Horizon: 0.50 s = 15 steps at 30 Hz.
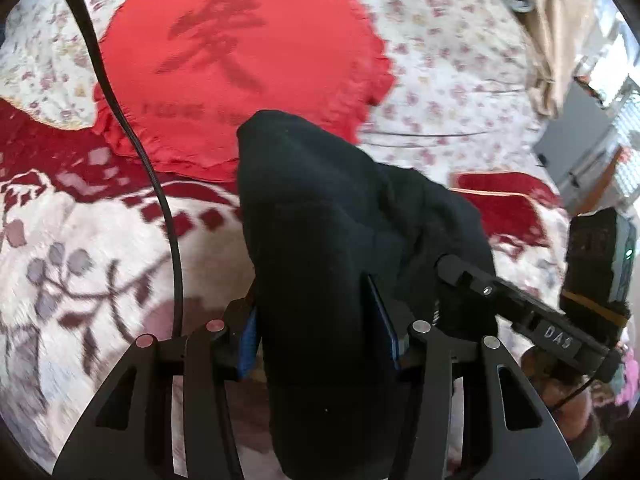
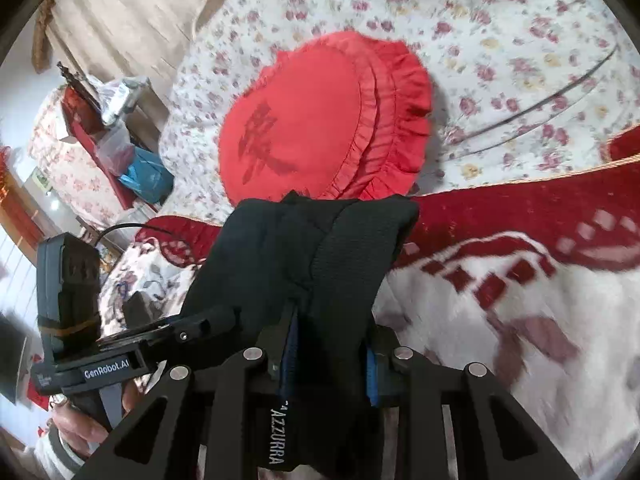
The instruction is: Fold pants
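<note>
Left wrist view: the left gripper (image 1: 316, 340) sits at six o'clock with its two blue-padded fingers (image 1: 249, 340) closed on a thick bunch of the black pants (image 1: 340, 248). The cloth fills the gap between the pads, rises toward the middle of the view and hangs down past the fingers at the bottom edge. At four o'clock the right gripper (image 1: 452, 268) reaches in with its tip pressed into the same black cloth; how far its fingers are parted cannot be told from here. At twelve o'clock a round red cushion (image 1: 240, 64) with a dark printed character lies on a flowered bedsheet (image 1: 440, 60). From nine to seven o'clock a red and white blanket (image 1: 80, 248) covers the bed. A black cable (image 1: 120, 112) runs from eleven o'clock down to the gripper.

Right wrist view: the right gripper (image 2: 332, 364) at six o'clock has its blue-padded fingers (image 2: 372, 376) clamped on a fold of the pants (image 2: 304, 264), with a lettered waistband label hanging between them. The pants are lifted above the blanket (image 2: 520, 288), which spreads from three to five o'clock. At eight o'clock the left gripper (image 2: 224, 316) also meets the black cloth, its tip buried in it. The red cushion (image 2: 320, 120) lies just beyond the pants at twelve o'clock on the flowered bedsheet (image 2: 520, 40). A person's hand (image 2: 84, 428) holds the left gripper's handle at seven o'clock.
</note>
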Motion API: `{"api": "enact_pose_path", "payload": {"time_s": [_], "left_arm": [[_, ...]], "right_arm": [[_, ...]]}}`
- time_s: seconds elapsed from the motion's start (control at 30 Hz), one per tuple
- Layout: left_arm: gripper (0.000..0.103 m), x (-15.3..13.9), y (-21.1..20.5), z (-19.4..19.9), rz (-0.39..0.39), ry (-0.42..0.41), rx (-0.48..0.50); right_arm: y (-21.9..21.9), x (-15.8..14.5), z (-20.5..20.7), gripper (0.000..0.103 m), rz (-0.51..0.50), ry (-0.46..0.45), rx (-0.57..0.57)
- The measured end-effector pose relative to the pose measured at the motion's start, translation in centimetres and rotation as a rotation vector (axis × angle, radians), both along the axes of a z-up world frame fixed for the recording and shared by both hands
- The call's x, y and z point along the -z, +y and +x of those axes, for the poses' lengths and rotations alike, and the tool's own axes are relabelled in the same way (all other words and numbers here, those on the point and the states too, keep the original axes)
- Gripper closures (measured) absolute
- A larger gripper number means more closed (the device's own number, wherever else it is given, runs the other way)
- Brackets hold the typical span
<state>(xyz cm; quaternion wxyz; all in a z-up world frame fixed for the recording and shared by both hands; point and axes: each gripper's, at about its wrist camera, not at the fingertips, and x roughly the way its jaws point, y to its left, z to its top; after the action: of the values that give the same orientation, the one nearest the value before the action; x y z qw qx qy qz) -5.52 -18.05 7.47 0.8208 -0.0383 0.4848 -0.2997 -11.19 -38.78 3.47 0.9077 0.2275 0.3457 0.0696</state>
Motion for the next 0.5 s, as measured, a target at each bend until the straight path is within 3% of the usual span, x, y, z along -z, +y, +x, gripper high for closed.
{"api": "enact_pose_path", "payload": {"time_s": [0.1, 0.13, 0.33, 0.5], "left_arm": [[0.054, 2.9, 0.4, 1.8, 0.071, 0.063, -0.035], [0.046, 3.3, 0.7, 1.9, 0.053, 0.066, -0.049], [0.041, 2.3, 1.2, 1.4, 0.094, 0.012, -0.073], [0.041, 0.3, 0.7, -0.8, 0.161, -0.102, -0.082]], "right_arm": [[0.1, 2.6, 3.0, 0.071, -0.070, 0.120, 0.021], [0.2, 2.9, 3.2, 0.070, -0.100, 0.137, 0.037], [0.5, 0.5, 1.3, 0.064, -0.178, 0.105, 0.071], [2.9, -2.5, -0.4, 0.064, -0.209, 0.019, -0.011]]}}
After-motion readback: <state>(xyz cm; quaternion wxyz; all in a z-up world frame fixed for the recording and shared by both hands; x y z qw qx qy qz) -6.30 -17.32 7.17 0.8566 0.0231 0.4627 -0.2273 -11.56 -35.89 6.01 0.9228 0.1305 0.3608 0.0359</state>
